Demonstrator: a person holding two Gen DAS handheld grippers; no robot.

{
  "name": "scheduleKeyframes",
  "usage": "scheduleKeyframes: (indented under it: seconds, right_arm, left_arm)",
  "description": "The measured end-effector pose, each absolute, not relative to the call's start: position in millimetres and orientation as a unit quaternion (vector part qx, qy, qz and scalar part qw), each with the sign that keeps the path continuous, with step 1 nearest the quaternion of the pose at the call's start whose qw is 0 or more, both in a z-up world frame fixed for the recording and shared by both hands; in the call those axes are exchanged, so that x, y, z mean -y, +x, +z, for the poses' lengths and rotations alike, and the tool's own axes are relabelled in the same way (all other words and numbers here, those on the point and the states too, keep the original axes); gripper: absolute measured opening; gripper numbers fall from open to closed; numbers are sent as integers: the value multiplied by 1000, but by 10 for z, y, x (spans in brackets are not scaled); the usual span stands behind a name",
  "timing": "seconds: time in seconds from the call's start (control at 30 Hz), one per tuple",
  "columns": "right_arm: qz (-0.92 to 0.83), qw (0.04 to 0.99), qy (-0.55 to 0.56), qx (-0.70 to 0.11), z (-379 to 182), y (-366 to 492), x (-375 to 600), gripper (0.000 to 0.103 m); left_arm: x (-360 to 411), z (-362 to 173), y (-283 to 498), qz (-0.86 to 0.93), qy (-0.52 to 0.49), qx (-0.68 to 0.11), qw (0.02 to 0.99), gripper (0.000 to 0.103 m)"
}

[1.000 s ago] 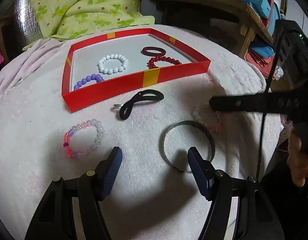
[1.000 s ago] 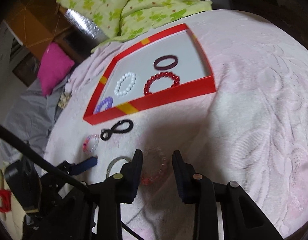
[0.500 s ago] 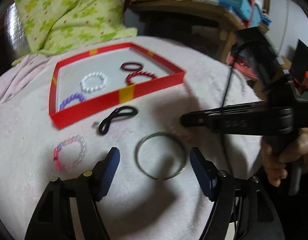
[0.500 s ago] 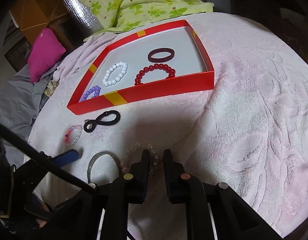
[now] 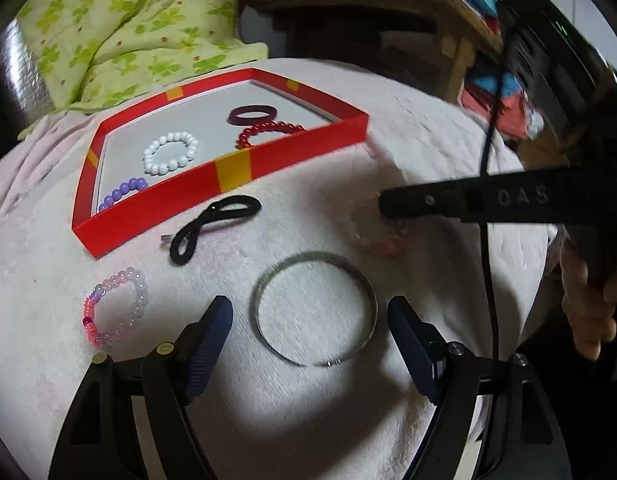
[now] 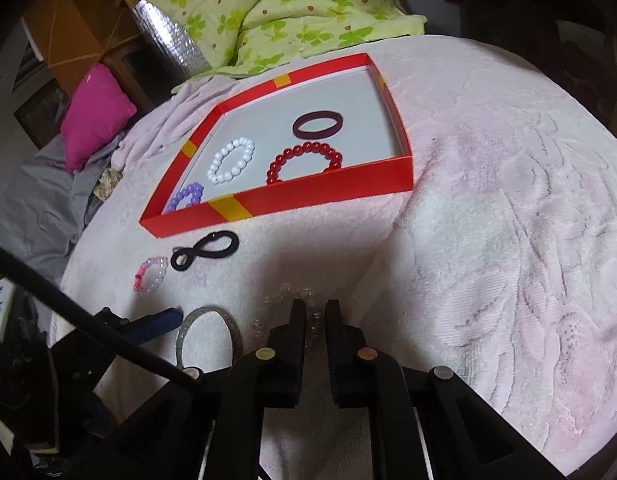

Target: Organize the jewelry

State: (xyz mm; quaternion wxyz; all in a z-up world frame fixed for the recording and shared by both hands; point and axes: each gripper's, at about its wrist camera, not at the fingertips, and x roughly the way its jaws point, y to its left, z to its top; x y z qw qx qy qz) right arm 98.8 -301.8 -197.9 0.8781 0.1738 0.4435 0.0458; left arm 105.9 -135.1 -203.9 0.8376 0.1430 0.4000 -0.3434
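Note:
A silver bangle (image 5: 313, 256) lies flat on the pink blanket between the blue pads of my left gripper (image 5: 308, 306), which is open and touches nothing. To its right, my right gripper (image 5: 384, 206) reaches in from the side. In the right wrist view the right gripper (image 6: 314, 316) has its jaws closing down, the pads pinching the near side of a clear bead bracelet (image 6: 286, 290). The red tray (image 5: 168, 208) behind holds white, purple and red bead bracelets and a dark red ring.
A black hair tie (image 5: 216, 228) and a pink-and-purple bead bracelet (image 5: 114, 306) lie on the blanket in front of the tray. A green floral quilt (image 5: 128, 28) lies behind it. A person's hand (image 5: 588, 304) grips the right tool, and a black cable hangs there.
The right jaws closed from well apart to pinching the clear bead bracelet. The left jaws widened, and the bangle now lies squarely between its pads.

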Motion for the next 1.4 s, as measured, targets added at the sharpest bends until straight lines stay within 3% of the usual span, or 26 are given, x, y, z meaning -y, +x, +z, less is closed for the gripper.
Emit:
scheduleKeyframes:
  seconds: [0.1,0.47,0.6,1.03,1.4]
  right_arm:
    - [44,878,182,-442,-1968,982,3046,10]
    - [29,872,179,-455,-2024,1069,2952,12]
    - [29,875,161,-455,-2033,1089,2886,20]
    - [-2,895,61,-441,-2015,1108,2619,14]
    - [6,904,67,-422,-1932,1100,2553,13]
  left_arm:
    - [1320,-2035,1082,-339,138,-399,841,63]
    - [1180,-2012,1153,-309,134,-408,849,63]
    - [1112,-1991,1156,-287,142,-403,857,63]
    - [998,-1954,1189,-258,150,-399,867,63]
    - [942,-1942,1206,-248,147,-400,870,63]
